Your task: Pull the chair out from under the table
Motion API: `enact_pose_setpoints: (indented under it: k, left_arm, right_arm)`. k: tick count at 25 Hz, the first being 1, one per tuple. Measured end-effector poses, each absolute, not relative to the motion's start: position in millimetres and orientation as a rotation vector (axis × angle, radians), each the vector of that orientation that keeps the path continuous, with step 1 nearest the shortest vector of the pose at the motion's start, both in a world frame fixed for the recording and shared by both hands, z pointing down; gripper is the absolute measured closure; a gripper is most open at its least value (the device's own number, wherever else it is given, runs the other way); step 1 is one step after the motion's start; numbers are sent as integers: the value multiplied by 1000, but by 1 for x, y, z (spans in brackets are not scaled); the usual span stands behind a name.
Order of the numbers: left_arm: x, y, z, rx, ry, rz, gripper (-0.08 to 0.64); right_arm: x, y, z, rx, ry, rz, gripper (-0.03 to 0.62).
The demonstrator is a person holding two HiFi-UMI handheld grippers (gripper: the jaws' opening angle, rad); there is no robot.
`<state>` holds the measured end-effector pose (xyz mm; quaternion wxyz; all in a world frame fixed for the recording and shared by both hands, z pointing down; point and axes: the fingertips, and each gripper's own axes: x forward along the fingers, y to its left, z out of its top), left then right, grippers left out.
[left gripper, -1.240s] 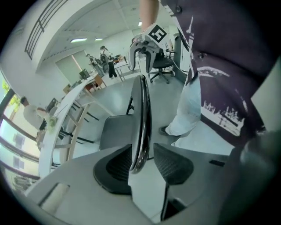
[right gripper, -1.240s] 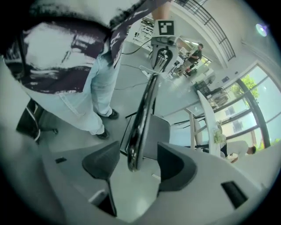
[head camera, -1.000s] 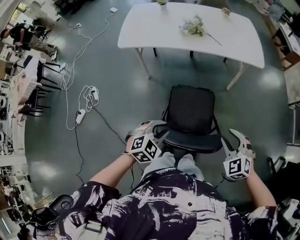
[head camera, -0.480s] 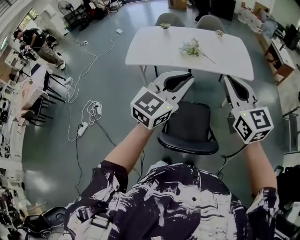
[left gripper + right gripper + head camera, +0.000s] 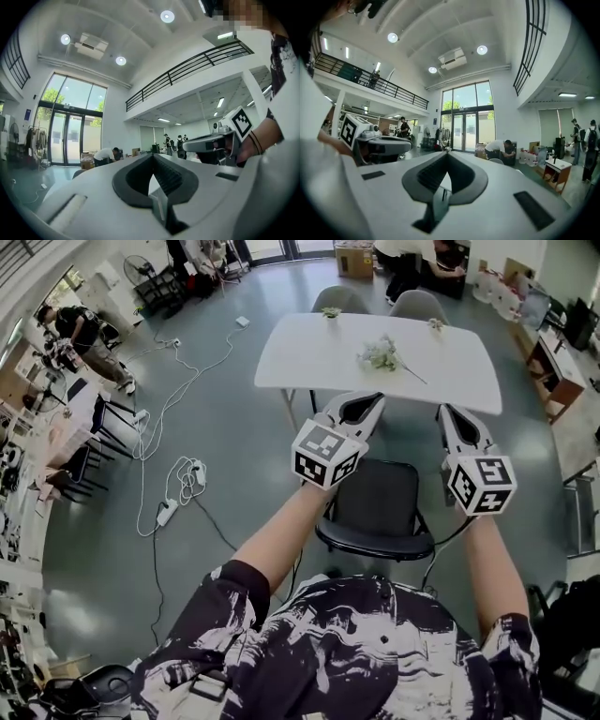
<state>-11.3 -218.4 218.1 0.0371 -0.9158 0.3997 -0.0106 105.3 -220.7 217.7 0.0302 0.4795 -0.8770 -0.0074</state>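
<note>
The black chair (image 5: 377,510) stands on the grey floor just in front of me, its back toward the white table (image 5: 319,352). It sits clear of the tabletop. Both grippers are held up level above the chair and touch nothing. My left gripper (image 5: 369,401) is shut and empty; its closed fingertips (image 5: 152,155) point across the room. My right gripper (image 5: 447,414) is shut and empty too, its tips (image 5: 446,154) meeting. Each gripper shows in the other's view: the right gripper (image 5: 211,140) and the left gripper (image 5: 380,140).
A sprig of flowers (image 5: 382,354) lies on the table, with two grey chairs (image 5: 339,298) behind it. Cables and power strips (image 5: 178,486) trail over the floor at left. Desks and black chairs (image 5: 98,427) line the left side; people stand at the far end.
Both grippers rose from beside the chair seat to a level hold above it, and their jaws closed. The head view tipped up toward the table.
</note>
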Motion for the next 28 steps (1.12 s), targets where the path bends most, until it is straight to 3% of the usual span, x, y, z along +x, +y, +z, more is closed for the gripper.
enact_pose_setpoints:
  k: [28]
  left_arm:
    - [-13, -230, 230, -2827, 1271, -60, 555]
  right_arm:
    - [92, -223, 240, 1438, -2681, 19, 592]
